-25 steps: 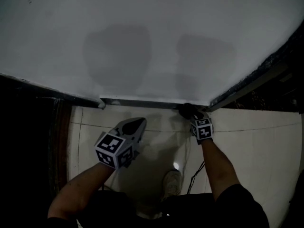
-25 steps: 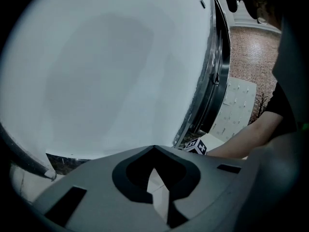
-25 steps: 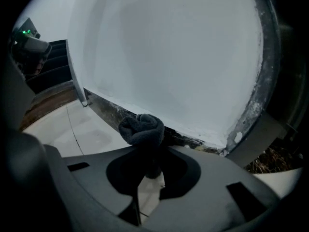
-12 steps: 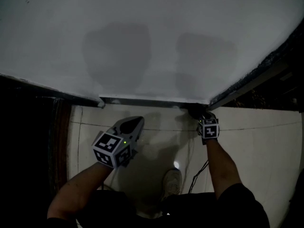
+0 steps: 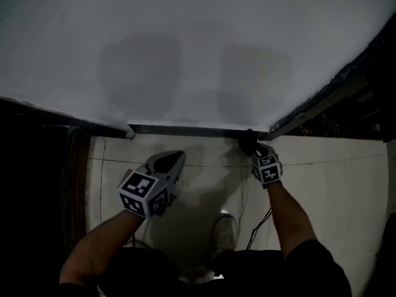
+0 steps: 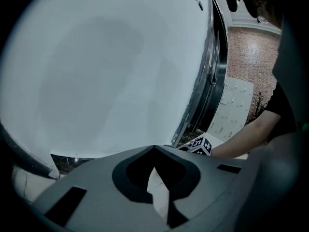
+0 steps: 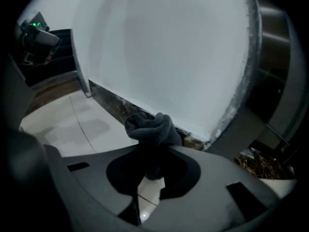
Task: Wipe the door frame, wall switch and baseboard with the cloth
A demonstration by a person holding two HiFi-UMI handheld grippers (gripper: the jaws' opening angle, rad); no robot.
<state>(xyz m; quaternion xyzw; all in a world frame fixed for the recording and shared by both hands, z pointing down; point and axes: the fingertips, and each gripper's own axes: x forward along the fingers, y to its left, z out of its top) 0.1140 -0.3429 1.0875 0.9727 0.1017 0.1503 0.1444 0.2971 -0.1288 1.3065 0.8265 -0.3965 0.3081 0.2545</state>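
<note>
While the right gripper (image 7: 150,170) is clamping a bunched dark cloth (image 7: 152,128), the cloth is pressing on the baseboard (image 7: 110,102) just ahead of its jaws. Well to its left, the left gripper (image 5: 175,160) is hovering over the tiled floor (image 5: 207,166), jaws together and empty.

**A:** Where does the head view sit?

**B:** High up, facing steeply down on the white wall (image 5: 198,54), its baseboard (image 5: 185,130) and the tiled floor (image 5: 334,178).

**A:** And the gripper views?

**B:** Both are low, near the floor. The left gripper view faces the wall from further back and catches the right gripper's marker cube (image 6: 202,145). The right gripper view sits close to the baseboard's right end. All three share that wall.
</note>
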